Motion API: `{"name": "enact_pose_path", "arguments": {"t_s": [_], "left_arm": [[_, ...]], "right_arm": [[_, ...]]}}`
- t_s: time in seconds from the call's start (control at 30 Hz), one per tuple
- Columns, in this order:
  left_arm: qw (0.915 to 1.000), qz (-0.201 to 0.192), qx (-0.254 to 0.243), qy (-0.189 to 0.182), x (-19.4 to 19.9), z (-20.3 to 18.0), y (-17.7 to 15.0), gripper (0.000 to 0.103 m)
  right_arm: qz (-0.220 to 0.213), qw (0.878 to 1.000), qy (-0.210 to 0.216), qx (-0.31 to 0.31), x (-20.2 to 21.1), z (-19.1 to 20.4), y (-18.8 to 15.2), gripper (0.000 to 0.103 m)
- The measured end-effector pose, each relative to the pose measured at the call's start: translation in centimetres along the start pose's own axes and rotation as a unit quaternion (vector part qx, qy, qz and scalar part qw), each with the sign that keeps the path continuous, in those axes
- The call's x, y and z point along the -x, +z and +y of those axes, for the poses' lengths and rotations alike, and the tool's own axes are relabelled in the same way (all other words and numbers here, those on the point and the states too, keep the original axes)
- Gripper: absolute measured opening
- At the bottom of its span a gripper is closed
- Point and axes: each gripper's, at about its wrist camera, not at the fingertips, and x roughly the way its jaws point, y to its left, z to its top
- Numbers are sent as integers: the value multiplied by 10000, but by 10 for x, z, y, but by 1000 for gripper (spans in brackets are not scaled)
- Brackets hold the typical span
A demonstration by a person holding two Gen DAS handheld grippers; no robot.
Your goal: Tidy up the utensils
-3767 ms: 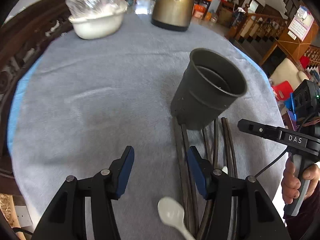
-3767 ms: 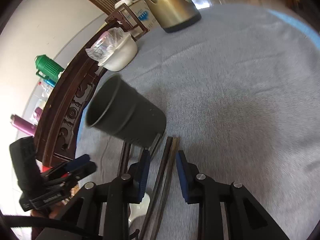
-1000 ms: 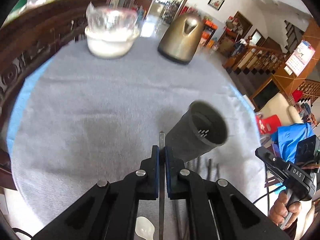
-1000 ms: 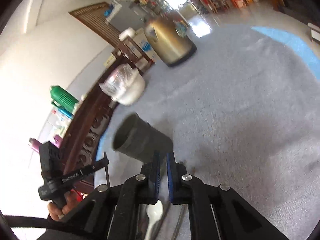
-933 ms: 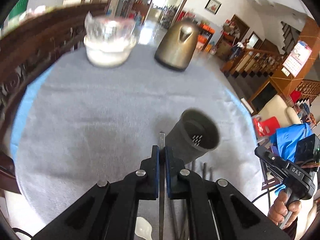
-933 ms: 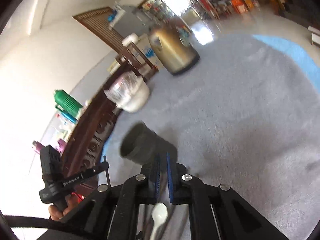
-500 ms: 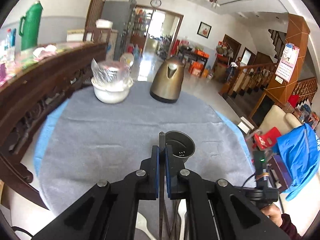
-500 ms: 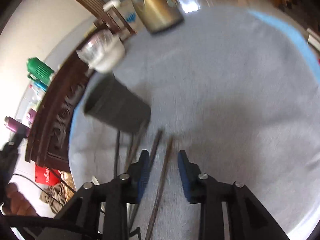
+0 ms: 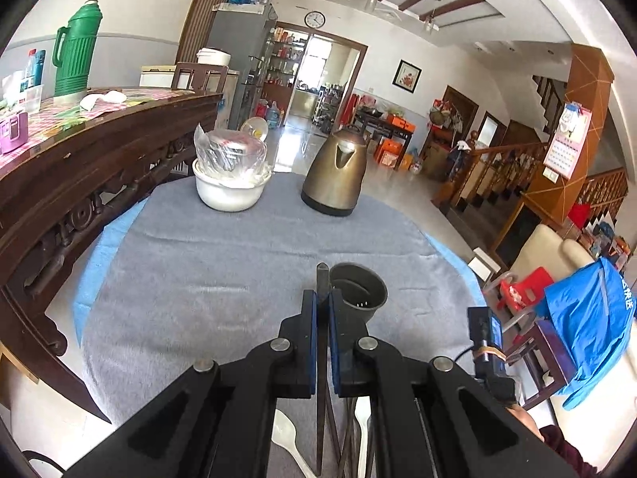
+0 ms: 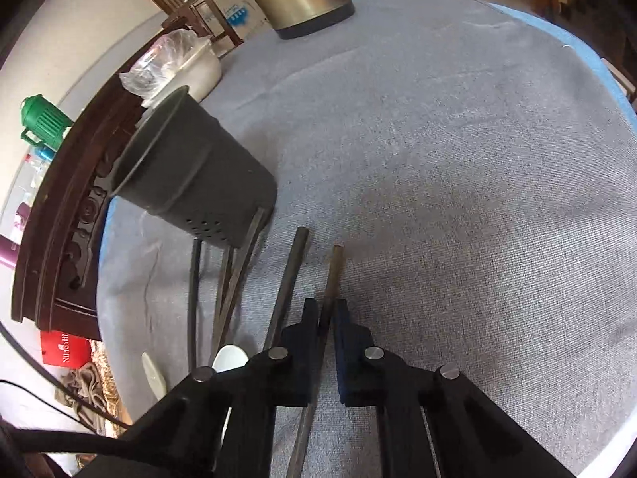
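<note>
- The left gripper (image 9: 322, 310) fingers are pinched on a dark slim chopstick (image 9: 321, 279), held just beside the dark grey perforated holder cup (image 9: 358, 292).
- The right gripper (image 10: 325, 320) fingers are clamped on a brown chopstick (image 10: 333, 275) lying near that cup.
- The tip is best lined up over the rim before release.

We are in a family home: beyond the jaws stand a brass-coloured metal kettle (image 9: 335, 177), a round wall clock (image 9: 314, 19) and a wooden staircase railing (image 9: 493, 167).
</note>
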Motion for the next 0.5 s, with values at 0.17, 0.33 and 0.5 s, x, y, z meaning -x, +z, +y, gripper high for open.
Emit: {"name": "enact_pose_path", "arguments": {"t_s": [0.17, 0.33, 0.5], "left_arm": [[9997, -218, -112, -15, 8, -8, 16, 6], [9979, -593, -248, -22, 18, -25, 40, 6], [9928, -1087, -505, 12, 23, -50, 71, 6]], "right_arm": [[-540, 9977, 395, 124, 40, 1, 9, 7], [-1418, 9864, 810, 204, 94, 6, 20, 7], [-2350, 9679, 812, 364, 142, 24, 38, 7]]}}
